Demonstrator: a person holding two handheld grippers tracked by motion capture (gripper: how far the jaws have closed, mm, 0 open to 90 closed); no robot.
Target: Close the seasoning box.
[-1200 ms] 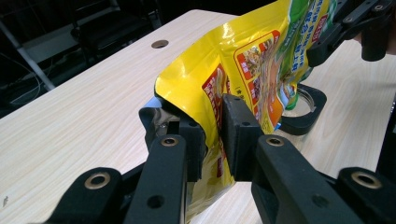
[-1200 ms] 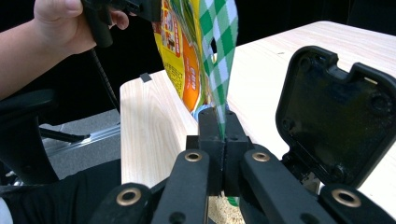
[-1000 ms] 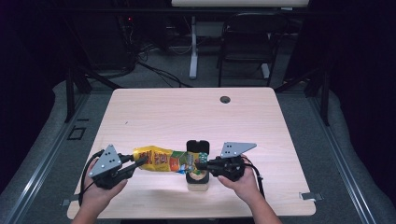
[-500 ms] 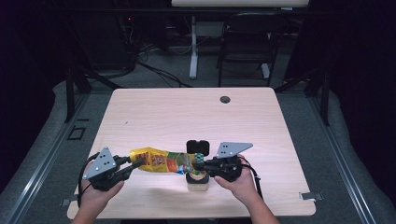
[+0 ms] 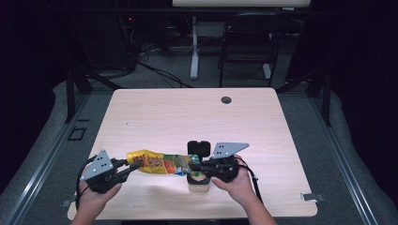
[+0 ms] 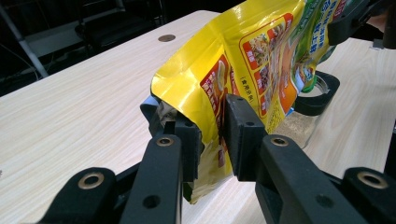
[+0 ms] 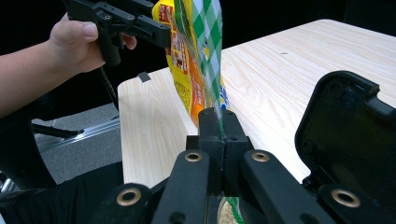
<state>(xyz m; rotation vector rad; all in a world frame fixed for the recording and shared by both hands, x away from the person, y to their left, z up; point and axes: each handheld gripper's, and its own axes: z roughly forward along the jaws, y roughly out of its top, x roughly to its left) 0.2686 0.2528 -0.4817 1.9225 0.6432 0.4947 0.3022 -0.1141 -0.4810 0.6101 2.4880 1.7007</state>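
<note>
One pale wooden table (image 5: 187,117) stands in a dark room, with a chair (image 5: 246,42) and cables on the floor beyond its far edge. Near the front edge a yellow snack pouch (image 5: 157,162) hangs level between two grippers, its right end over an open jar (image 5: 198,182) with a black lid (image 5: 199,148). The left gripper (image 6: 210,135) has its pads around the pouch's left end, jaws just eased slightly wider, while the right gripper (image 7: 217,122) is clamped flat on the green-checked end.

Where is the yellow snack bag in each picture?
High view: the yellow bag lies low and left of centre, stretched between both grippers.
Left gripper view: the bag fills the top middle.
Right gripper view: it hangs edge-on, top centre.
Shared landmark: the black flip lid.
</note>
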